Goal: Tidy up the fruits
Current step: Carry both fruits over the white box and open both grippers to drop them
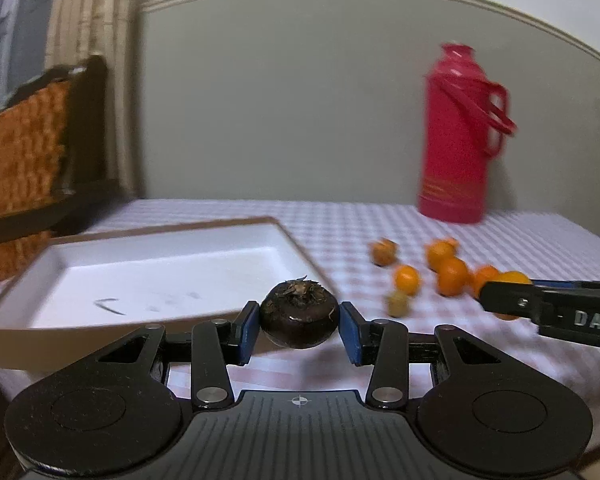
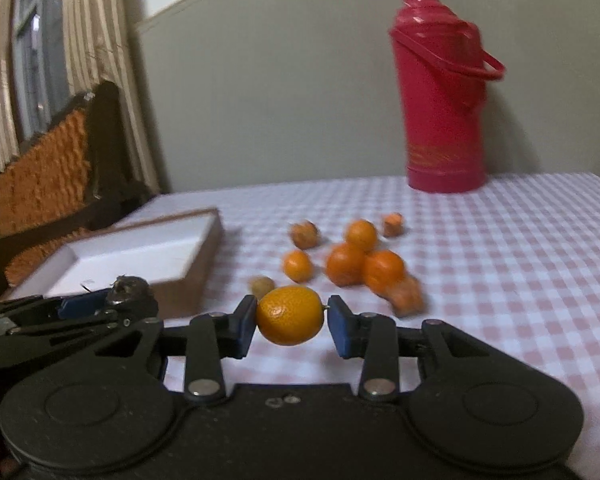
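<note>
My left gripper (image 1: 299,327) is shut on a dark brown round fruit (image 1: 299,314) with a dry tuft on top. It holds the fruit above the near edge of a shallow white box (image 1: 160,264). My right gripper (image 2: 290,322) is shut on a small orange kumquat (image 2: 290,314), lifted above the checked cloth (image 2: 500,260). Several more orange fruits (image 2: 346,264) lie loose on the cloth beyond it. In the right wrist view the left gripper (image 2: 112,304) enters from the left with the dark fruit (image 2: 130,286). In the left wrist view the right gripper (image 1: 500,300) enters from the right.
A tall red thermos jug (image 1: 456,140) stands at the back of the table near the wall. A woven chair back (image 1: 20,152) rises left of the box. A small pale fruit (image 1: 398,303) and a brownish one (image 1: 384,252) lie near the oranges.
</note>
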A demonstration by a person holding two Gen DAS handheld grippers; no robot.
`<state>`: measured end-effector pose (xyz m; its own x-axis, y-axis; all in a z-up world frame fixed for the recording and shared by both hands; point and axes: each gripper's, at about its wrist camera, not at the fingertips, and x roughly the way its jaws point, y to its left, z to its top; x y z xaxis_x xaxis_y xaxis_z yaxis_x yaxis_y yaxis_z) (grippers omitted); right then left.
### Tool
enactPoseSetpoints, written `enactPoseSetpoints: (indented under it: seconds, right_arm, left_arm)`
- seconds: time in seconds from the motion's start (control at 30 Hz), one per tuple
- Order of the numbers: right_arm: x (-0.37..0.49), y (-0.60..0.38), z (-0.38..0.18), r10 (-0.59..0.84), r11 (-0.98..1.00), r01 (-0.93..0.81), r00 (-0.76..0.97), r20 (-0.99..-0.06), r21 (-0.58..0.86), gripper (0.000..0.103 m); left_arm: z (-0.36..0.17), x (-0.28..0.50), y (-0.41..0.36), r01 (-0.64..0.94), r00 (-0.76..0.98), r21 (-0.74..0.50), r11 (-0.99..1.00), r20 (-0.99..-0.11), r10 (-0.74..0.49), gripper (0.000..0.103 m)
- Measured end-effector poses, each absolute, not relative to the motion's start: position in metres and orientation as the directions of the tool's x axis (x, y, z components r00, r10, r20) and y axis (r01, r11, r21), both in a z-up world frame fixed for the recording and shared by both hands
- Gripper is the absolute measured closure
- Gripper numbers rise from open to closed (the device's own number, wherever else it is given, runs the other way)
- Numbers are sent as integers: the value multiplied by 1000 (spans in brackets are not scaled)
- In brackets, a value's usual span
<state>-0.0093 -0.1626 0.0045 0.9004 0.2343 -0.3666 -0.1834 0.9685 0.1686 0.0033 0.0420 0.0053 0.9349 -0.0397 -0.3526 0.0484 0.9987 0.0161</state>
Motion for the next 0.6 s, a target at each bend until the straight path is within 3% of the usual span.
enactPoseSetpoints:
  seconds: [0.2, 0.6]
  right_arm:
    - [2, -130, 14, 313, 949, -282, 897, -313, 141, 73]
    - [38, -82, 21, 413, 910, -383, 873, -259, 158, 73]
  left_arm:
    - [12, 2, 91, -106, 948, -2, 994, -303, 101, 60]
    - [9, 3, 164, -308, 906, -3, 951, -304, 293, 60]
